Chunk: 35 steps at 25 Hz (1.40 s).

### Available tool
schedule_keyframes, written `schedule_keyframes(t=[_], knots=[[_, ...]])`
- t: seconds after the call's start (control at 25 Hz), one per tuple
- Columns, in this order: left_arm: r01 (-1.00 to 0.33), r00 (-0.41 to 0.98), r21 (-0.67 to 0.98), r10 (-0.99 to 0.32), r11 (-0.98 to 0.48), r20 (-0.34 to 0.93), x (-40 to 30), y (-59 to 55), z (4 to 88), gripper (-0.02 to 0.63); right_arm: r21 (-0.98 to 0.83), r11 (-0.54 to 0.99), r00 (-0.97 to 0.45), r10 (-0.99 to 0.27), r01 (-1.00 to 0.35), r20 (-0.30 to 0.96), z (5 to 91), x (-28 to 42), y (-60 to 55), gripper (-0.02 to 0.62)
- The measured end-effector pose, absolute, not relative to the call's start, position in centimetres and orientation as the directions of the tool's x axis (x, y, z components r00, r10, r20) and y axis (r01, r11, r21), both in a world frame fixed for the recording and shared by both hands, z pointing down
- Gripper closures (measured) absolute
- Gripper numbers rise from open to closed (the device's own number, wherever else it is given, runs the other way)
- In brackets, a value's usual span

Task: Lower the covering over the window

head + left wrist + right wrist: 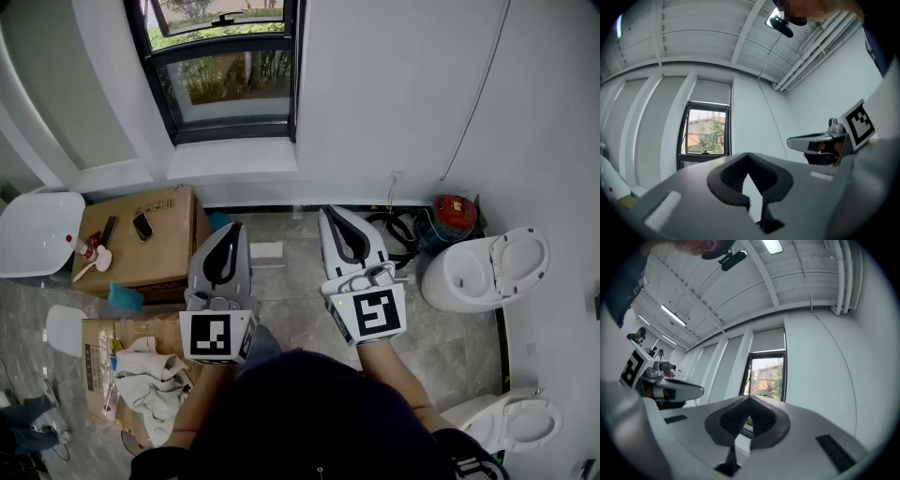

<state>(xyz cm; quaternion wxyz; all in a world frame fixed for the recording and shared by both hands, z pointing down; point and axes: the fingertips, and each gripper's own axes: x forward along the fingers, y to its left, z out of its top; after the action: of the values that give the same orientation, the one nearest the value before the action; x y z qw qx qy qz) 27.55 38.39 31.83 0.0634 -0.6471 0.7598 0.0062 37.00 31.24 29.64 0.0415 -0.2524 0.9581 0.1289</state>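
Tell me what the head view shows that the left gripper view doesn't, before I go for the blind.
Head view only: the floor, a cardboard box and a toilet.
Left gripper view only: the blind sitting above the bare glass, plus the ceiling and pipes.
Both: the window, and the left tongs and right tongs, both shut and empty.
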Motion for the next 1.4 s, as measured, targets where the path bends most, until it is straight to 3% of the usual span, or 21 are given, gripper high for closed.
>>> schedule_keyframes(t=[0.36,0.68,1.12,1.4], knots=[[-0.990,-0.122,-0.055,-0.988,0.127,-0.089,24.8,35.4,33.7,0.601,0.140,0.873,-0.882,-0.451,-0.467,-0.133,32.1,33.2,28.8,0.583],[-0.999,-0.020,-0.032,-0.996,0.023,-0.083,16.4,26.6,35.8,0.600,0.162,0.850,-0.865,-0.494,-0.502,-0.090,33.9,24.1,20.8,0.582],[-0.985,0.154,-0.099,-0.977,-0.140,-0.150,5.0,13.2,32.7,0.600,0.211,0.736,-0.765,-0.626,-0.643,-0.149,32.1,13.1,8.6,0.583],[-0.971,0.240,-0.050,-0.961,-0.235,-0.137,2.5,8.3,34.9,0.600,0.188,0.671,-0.687,-0.727,-0.717,-0.024,35.2,11.7,4.7,0.582]])
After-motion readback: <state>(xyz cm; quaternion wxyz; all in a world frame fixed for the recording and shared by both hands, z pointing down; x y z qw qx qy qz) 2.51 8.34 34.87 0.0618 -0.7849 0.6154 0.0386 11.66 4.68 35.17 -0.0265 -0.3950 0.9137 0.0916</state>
